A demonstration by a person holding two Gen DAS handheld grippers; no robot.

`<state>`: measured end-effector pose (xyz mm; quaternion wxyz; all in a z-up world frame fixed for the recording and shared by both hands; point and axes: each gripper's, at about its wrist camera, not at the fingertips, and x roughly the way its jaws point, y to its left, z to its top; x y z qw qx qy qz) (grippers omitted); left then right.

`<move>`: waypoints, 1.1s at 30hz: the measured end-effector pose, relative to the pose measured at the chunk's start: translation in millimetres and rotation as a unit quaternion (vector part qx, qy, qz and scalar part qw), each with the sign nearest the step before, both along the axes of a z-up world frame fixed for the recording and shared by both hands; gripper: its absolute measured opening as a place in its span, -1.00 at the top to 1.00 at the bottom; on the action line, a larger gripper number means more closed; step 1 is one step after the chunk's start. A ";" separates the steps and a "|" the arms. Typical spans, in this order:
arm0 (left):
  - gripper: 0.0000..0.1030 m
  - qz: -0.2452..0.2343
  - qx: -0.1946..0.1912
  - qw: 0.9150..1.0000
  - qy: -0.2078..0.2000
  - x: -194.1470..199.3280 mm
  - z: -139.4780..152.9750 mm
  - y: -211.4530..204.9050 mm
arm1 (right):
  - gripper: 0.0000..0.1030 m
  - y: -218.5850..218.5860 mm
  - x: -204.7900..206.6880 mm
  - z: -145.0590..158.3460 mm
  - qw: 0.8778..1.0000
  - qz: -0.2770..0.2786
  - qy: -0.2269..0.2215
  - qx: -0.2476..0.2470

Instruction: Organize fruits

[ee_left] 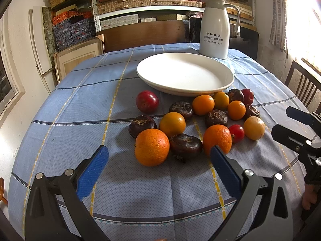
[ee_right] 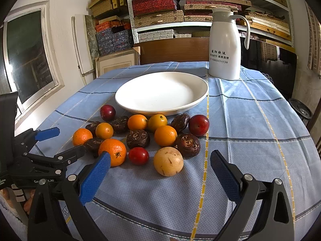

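The left gripper [ee_left: 159, 156] hovers low over the near edge of the bench [ee_left: 84, 92], which is draped in a blue checked cloth; its blue-padded jaws are spread wide and hold nothing. Just ahead of it lies a large round orange [ee_left: 151, 147], touching a dark brown water chestnut [ee_left: 185, 146]. The rest of the loose fruit, small oranges, red plums and more chestnuts, is strewn in a cluster behind, and the wide shallow white plate [ee_left: 224, 82] stands bare just beyond them. A tall white thermos jug [ee_left: 215, 28] is behind the plate. Farther right, the right gripper [ee_right: 160, 160] is likewise spread and empty, with a pale yellow round fruit [ee_right: 168, 161] lying just ahead, between its jaws.

No fruit seems to be on the plate yet, so the task looks to be at its start. The likely next move is to ease one gripper forward around its nearest fruit, close gently so the skin is not bruised, and carry it over the plate's rim.
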<state>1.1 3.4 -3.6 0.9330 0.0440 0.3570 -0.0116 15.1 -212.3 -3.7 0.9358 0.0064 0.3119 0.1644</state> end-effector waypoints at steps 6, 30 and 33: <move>-0.92 0.000 0.000 1.000 0.001 0.2 -1.0 -0.4 | -0.93 -1.9 0.4 -1.3 1.000 0.000 -0.001 0.001; -0.92 0.000 0.000 1.000 0.002 0.5 -2.7 -0.8 | -0.93 1.1 -0.4 0.9 1.000 0.001 0.000 0.002; -0.92 0.000 0.001 1.000 0.003 1.3 -4.9 -1.8 | -0.93 1.9 -0.8 1.1 1.000 0.001 0.000 0.002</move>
